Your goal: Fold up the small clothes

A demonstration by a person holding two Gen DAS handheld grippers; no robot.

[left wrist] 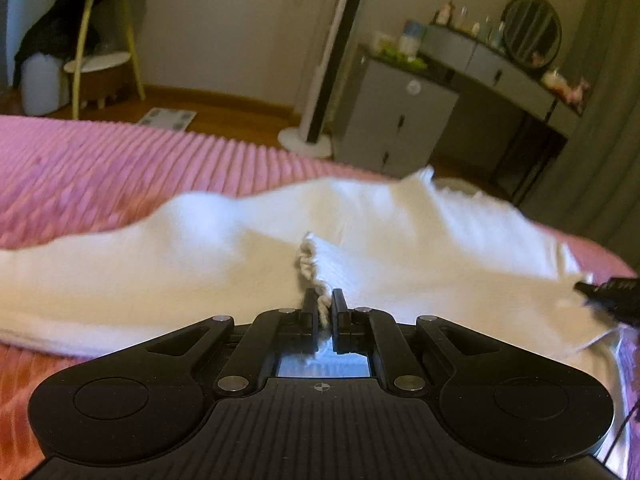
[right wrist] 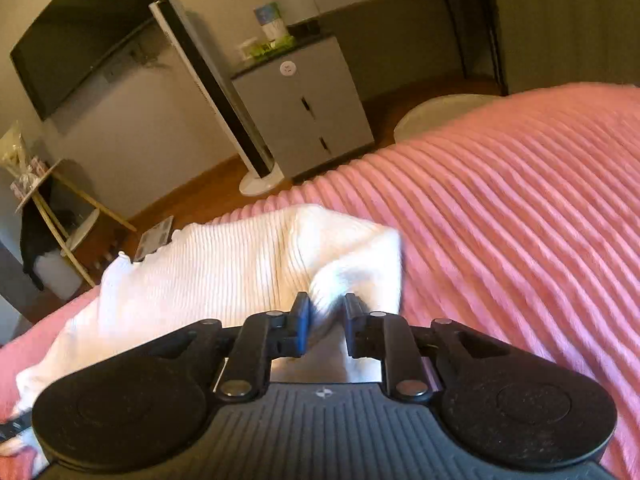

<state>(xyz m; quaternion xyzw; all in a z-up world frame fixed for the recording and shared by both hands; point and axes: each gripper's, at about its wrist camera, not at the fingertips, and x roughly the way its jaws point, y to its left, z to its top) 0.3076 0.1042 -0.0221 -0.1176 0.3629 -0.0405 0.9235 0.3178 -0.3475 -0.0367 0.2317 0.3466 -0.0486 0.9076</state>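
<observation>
Pink bed cover carries white garment; left hand-held gripper pinches its frilled hem, right hand-held gripper nips a bunched fold. Mid-fold; next: carry both edges over w/ even tension.

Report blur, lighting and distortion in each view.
Left wrist view: dim warm light, white garment smeared by motion, left gripper sharp, wall lines bowed. Right wrist view: garment's right edge blurred beside the right gripper, bedspread ribs curved by the fisheye.

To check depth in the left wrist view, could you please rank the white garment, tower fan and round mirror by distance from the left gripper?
1. White garment, pinched in the left gripper.
2. Tower fan, on the floor beyond the bed.
3. Round mirror, far right, on the dresser.
</observation>
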